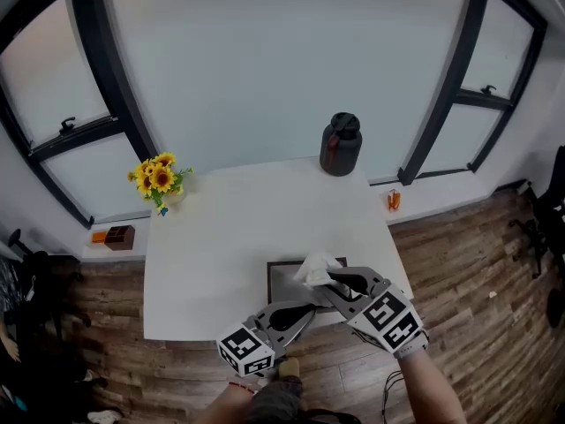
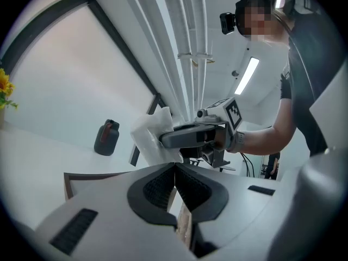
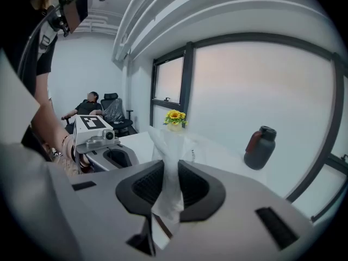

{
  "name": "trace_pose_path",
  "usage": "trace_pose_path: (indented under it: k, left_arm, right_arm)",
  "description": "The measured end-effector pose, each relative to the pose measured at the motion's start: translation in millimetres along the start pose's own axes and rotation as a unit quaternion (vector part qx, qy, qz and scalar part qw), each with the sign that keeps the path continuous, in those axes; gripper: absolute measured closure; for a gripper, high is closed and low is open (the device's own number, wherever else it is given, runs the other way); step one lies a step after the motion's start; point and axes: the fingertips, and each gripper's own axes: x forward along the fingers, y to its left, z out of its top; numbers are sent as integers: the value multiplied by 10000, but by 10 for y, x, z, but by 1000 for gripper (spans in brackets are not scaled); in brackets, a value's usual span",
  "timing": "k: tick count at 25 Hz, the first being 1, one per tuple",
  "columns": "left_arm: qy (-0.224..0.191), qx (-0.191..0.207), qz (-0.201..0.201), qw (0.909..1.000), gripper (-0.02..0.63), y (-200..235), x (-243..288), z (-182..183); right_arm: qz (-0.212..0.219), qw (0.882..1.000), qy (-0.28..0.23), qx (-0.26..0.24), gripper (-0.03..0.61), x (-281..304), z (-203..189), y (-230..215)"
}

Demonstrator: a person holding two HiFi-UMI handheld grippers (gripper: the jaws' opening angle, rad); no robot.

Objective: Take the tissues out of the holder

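A white tissue [image 1: 316, 268] stands up out of the dark-framed holder [image 1: 272, 281] at the table's front edge. My right gripper [image 1: 334, 281] is shut on that tissue; in the right gripper view the tissue [image 3: 169, 167] runs as a twisted strip between the pads. My left gripper [image 1: 305, 309] sits low at the holder's near side, and in its own view the jaws meet on a thin wooden wall [image 2: 183, 224] of the holder [image 2: 68, 177]. From there the right gripper [image 2: 166, 139] shows gripping the tissue [image 2: 152, 132] just above.
On the white table [image 1: 229, 228] a black jug [image 1: 342, 144] stands at the far edge and a sunflower pot [image 1: 159, 177] at the far left. A brown box [image 1: 119, 237] and a small orange item [image 1: 394, 200] lie on the window sills. A person sits in a chair [image 3: 89, 106] across the room.
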Motion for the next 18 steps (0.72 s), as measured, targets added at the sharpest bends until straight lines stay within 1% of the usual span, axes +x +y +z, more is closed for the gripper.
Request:
trace_pose_path:
  k: [5, 9, 15, 18]
  left_arm:
    - [-86, 68, 131, 9999, 606, 52, 21, 126]
    - [-155, 130, 167, 9997, 606, 98, 23, 180]
    - [-229, 172, 354, 9990, 606, 184, -49, 230]
    - [-279, 184, 423, 9985, 606, 213, -66, 260]
  right_arm:
    - [-333, 9979, -401, 375, 508, -82, 11, -17]
    - [-690, 9931, -706, 637, 508, -125, 19, -49]
    - [-1141, 9861, -905, 806, 508, -162, -23, -45]
    - [-1315, 9827, -909, 939, 508, -168, -66, -35]
